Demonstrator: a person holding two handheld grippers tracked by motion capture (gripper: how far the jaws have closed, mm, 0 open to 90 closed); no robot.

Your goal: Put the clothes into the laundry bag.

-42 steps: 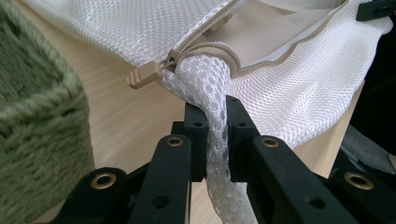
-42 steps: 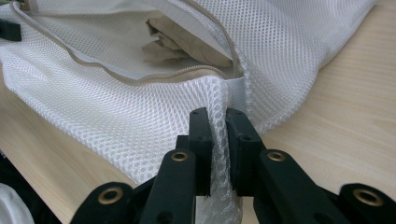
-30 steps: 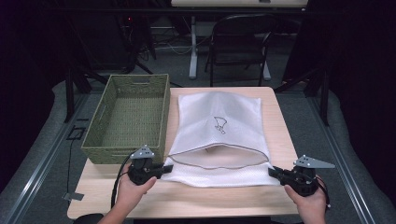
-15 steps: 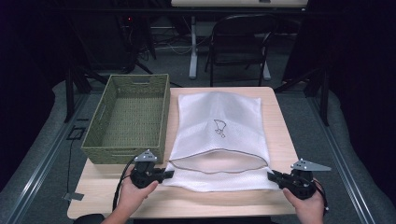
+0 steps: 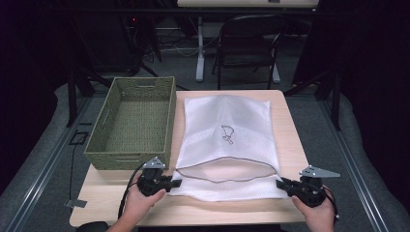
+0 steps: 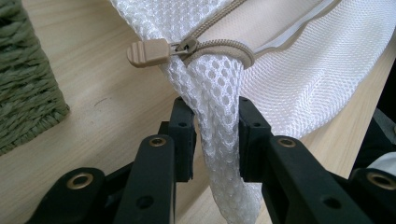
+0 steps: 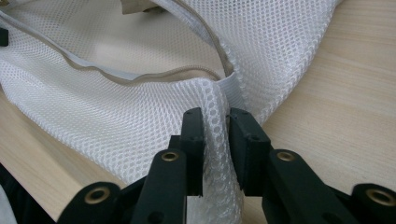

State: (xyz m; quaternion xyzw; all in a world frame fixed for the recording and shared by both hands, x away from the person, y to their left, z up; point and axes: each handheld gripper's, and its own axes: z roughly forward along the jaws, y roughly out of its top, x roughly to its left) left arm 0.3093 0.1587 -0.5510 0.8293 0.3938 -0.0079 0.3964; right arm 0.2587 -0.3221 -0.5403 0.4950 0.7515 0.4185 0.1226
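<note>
- A white mesh laundry bag (image 5: 226,145) lies flat on the wooden table (image 5: 295,145), just beside the right wall of the green woven basket (image 5: 133,123), its unzipped mouth facing the person's edge.
- The left gripper (image 5: 170,183) sits at the bag's near left corner, in front of the basket's near right corner. Its jaws have just been opening. In the left gripper view a bunched fold of mesh (image 6: 217,140) stands between the two black pads (image 6: 183,133), which brush its sides; whether they press on it I cannot tell.
- The tan zipper pull (image 6: 147,51) lies just past that fold, with the basket off to the side.
- The right gripper (image 5: 281,185) is at the bag's near right corner, well apart from the basket. Its jaws have also just been opening. A narrow ridge of mesh (image 7: 215,135) runs between the pads, close on both sides; the pinch looks light or loosened.
- The bag's lower lip (image 5: 227,188) stretches between the two grippers.
</note>
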